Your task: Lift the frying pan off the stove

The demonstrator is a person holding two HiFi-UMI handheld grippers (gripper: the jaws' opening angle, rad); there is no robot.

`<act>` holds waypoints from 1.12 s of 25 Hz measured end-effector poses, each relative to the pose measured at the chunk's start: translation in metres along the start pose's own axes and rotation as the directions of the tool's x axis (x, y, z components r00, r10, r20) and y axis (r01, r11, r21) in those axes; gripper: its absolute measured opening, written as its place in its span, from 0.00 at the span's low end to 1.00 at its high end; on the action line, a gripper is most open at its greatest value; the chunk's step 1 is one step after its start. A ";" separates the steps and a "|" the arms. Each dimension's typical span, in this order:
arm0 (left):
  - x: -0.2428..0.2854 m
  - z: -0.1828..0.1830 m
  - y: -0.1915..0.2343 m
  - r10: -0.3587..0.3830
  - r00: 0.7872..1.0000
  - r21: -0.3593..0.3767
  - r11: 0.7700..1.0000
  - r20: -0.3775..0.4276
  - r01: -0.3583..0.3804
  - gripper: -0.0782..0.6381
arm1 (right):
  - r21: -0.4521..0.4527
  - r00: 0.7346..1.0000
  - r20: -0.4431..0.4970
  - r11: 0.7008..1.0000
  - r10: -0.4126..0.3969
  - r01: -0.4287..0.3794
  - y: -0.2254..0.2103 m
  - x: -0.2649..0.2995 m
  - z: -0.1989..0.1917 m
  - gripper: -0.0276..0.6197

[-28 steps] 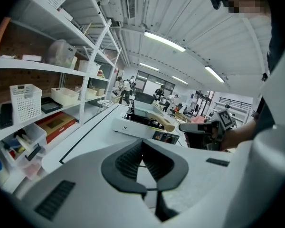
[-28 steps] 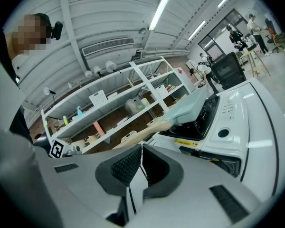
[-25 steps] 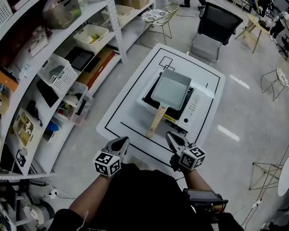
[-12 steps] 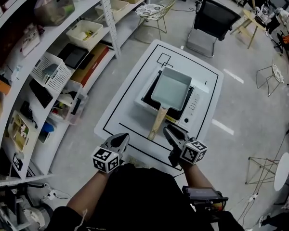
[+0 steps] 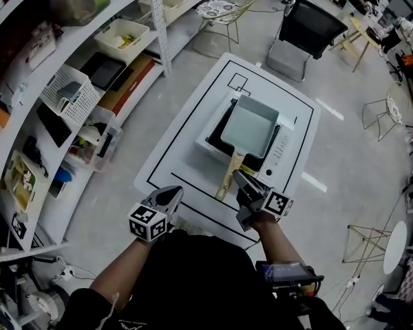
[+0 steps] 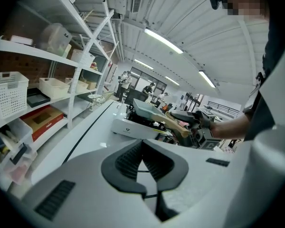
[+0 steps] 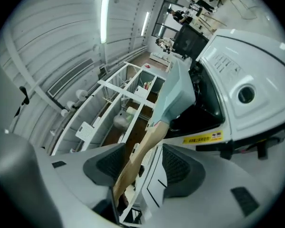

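A pale blue square frying pan (image 5: 249,126) with a wooden handle (image 5: 229,174) sits on a white portable stove (image 5: 283,145) on the white table (image 5: 172,160). My right gripper (image 5: 241,182) is at the end of the handle, its jaws opening. In the right gripper view the handle (image 7: 135,165) runs between the two pads (image 7: 176,167) without being pressed, and the pan (image 7: 178,91) rests on the stove (image 7: 237,87). My left gripper (image 5: 169,197) hangs at the table's near edge, shut and empty (image 6: 143,158); its view shows the pan (image 6: 145,108) ahead.
Shelving (image 5: 69,81) with bins and boxes runs along the left. A black office chair (image 5: 306,29) stands beyond the table's far end. Black lines mark a rectangle on the tabletop around the stove. People stand at the far back.
My right gripper has moved forward to the handle's end and its jaws have spread around it. The left gripper has stayed near the table's edge.
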State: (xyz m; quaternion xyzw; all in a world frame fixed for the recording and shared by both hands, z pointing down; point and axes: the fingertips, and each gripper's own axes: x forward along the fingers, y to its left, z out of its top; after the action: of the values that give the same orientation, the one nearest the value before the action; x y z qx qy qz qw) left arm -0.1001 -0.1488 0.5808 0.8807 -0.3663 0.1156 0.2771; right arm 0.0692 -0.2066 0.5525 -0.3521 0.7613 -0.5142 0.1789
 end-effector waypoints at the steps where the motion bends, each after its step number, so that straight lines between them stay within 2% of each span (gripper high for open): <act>1: 0.000 0.001 0.002 0.000 1.000 0.002 1.000 -0.001 0.000 0.12 | 0.017 1.000 -0.019 1.000 0.008 -0.008 0.001 0.005 -0.003 0.42; 4: 0.001 0.006 0.005 -0.003 1.000 0.004 1.000 0.003 0.003 0.12 | 0.056 0.997 -0.077 0.998 0.010 -0.006 -0.003 0.013 -0.013 0.42; 7: 0.000 0.006 0.005 -0.007 1.000 -0.002 1.000 0.006 0.007 0.12 | 0.087 0.991 -0.118 0.995 0.055 -0.045 0.001 0.021 -0.016 0.42; 10: -0.003 0.004 0.011 -0.002 1.000 -0.012 1.000 0.004 0.002 0.12 | 0.104 0.987 -0.148 0.993 0.064 -0.049 -0.002 0.027 -0.015 0.42; 21: -0.011 0.005 0.026 0.045 0.999 -0.043 0.998 0.012 -0.045 0.12 | 0.166 0.982 -0.156 0.983 0.104 -0.077 -0.009 0.040 -0.009 0.42; 25: -0.011 0.007 0.026 0.050 0.999 -0.042 0.998 0.013 -0.050 0.12 | 0.192 0.980 -0.151 0.976 0.133 -0.103 -0.004 0.041 -0.009 0.32; 28: -0.013 0.004 0.026 0.060 0.998 -0.045 0.997 0.006 -0.059 0.12 | 0.194 0.980 -0.153 0.976 0.130 -0.099 -0.005 0.041 -0.008 0.32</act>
State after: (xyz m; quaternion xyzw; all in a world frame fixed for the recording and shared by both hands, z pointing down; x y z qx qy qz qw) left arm -0.1278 -0.1582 0.5824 0.8635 -0.3959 0.1123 0.2916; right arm 0.0375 -0.2317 0.5642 -0.2457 0.7414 -0.5990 0.1766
